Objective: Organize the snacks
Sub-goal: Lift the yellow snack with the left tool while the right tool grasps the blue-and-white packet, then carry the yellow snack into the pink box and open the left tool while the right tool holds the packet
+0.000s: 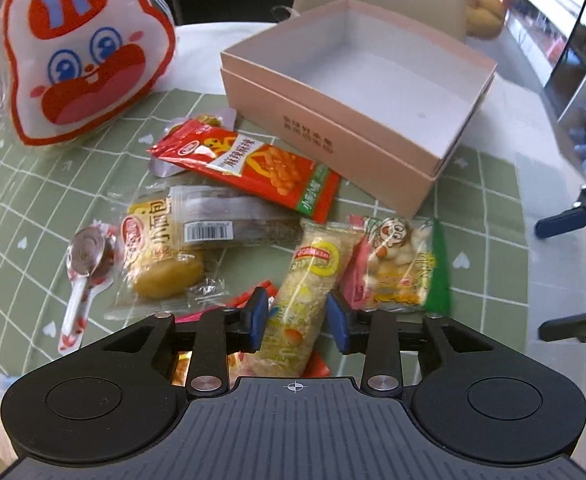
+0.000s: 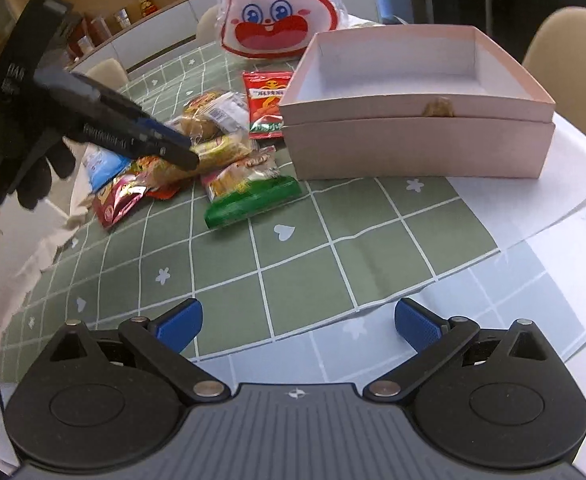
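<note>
A pile of snack packets lies on the green checked cloth (image 1: pixel 33 200). My left gripper (image 1: pixel 297 318) points down over it, open, its blue pads standing either side of a yellow rice-cracker packet (image 1: pixel 313 276) that lies flat on the pile. Around it are a cartoon packet with a green edge (image 1: pixel 397 268), a red peanut packet (image 1: pixel 253 164), a small bread packet (image 1: pixel 161 252) and a lollipop (image 1: pixel 87 256). The pink box (image 1: pixel 333 128) stands open behind them, nothing inside. My right gripper (image 2: pixel 297 320) hovers open over bare cloth, well short of the pink box (image 2: pixel 413 148).
A rabbit-faced bag (image 1: pixel 81 52) stands at the back left. A blue packet (image 2: pixel 103 166) and a dark red packet (image 2: pixel 119 200) lie at the pile's near edge. A beige chair (image 2: pixel 573 52) stands behind the table. The cloth ends on a white tabletop (image 2: pixel 533 208).
</note>
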### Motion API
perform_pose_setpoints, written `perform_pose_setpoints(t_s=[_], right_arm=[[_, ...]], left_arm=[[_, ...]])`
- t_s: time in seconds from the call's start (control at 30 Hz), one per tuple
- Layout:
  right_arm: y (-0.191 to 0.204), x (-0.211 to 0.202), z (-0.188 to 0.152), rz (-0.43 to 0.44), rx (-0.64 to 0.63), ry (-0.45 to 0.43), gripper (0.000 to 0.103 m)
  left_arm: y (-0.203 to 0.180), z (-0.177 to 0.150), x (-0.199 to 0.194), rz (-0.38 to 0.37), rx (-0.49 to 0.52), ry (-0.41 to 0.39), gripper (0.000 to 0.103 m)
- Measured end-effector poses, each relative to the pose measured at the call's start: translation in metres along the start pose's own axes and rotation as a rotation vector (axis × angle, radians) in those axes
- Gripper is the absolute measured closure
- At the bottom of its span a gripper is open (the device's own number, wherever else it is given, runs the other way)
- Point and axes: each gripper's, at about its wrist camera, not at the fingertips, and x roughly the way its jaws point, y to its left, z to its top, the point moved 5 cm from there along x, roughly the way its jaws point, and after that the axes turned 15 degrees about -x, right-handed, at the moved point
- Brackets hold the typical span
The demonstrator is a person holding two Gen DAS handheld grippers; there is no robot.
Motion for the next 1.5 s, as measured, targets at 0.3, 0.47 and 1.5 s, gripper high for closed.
perform_pose_setpoints(t_s=[0.3,0.47,1.5], right_arm=[[0.013,-0.01,0.004,-0.171,-0.148,-0.024,0.007],[0.028,-0.018,0.033,-0.16,-0.257,-0.109,0.007],[0.247,0.201,0.208,0.295,-0.757,0.012,0.026]], left_arm=[[0.012,0.002,0.012,-0.013,-0.244,-0.018,0.063],[0.015,-0.044,-0.024,-0.073,-0.562,-0.091,0.069],[0.053,-0.261,-0.123,-0.061,-1.387,-0.285,0.07]])
